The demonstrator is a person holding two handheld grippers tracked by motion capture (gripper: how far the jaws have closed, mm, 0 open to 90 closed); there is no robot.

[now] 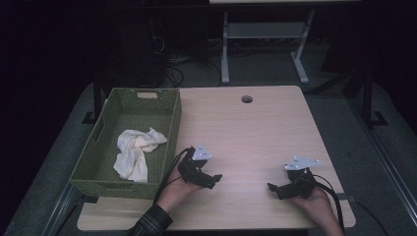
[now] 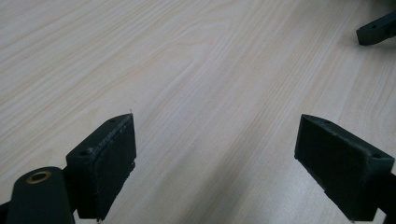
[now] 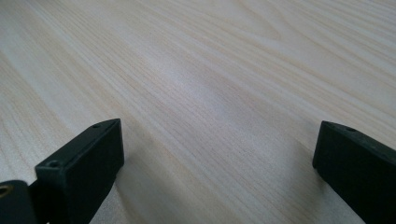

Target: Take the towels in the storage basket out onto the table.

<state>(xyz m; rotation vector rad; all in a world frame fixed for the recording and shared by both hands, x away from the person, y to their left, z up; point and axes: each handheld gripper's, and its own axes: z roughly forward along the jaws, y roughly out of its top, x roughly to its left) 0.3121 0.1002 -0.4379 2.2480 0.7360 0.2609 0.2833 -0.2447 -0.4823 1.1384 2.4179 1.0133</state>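
The cloth (image 1: 134, 153) lies crumpled in the green woven basket (image 1: 93, 147) at the left of the table (image 1: 255, 128), bunched toward the middle of the basket floor with one lobe reaching toward the right wall. It looks like a soft, light rag or small towel — pale cream, limp, folded over itself in several thick ridges. Something this slack should weigh next to nothing and will not slip, but it will sag and trail from wherever it is pinched, and a loose end could catch on the basket's rim on the way out.

The best hold is probably the raised fold near the top of the heap, where the fabric stands highest — a pinch there takes several layers at once and keeps the jaws off the basket floor. In this dim high view the exact lie of the folds is hard to read, so that is only a fair guess.

The left gripper (image 1: 211, 178) rests on the bare wood just right of the basket, its jaws spread wide with nothing between them. The right gripper (image 1: 273, 189) sits well apart toward the table's right front, likewise spread and empty over plain tabletop.
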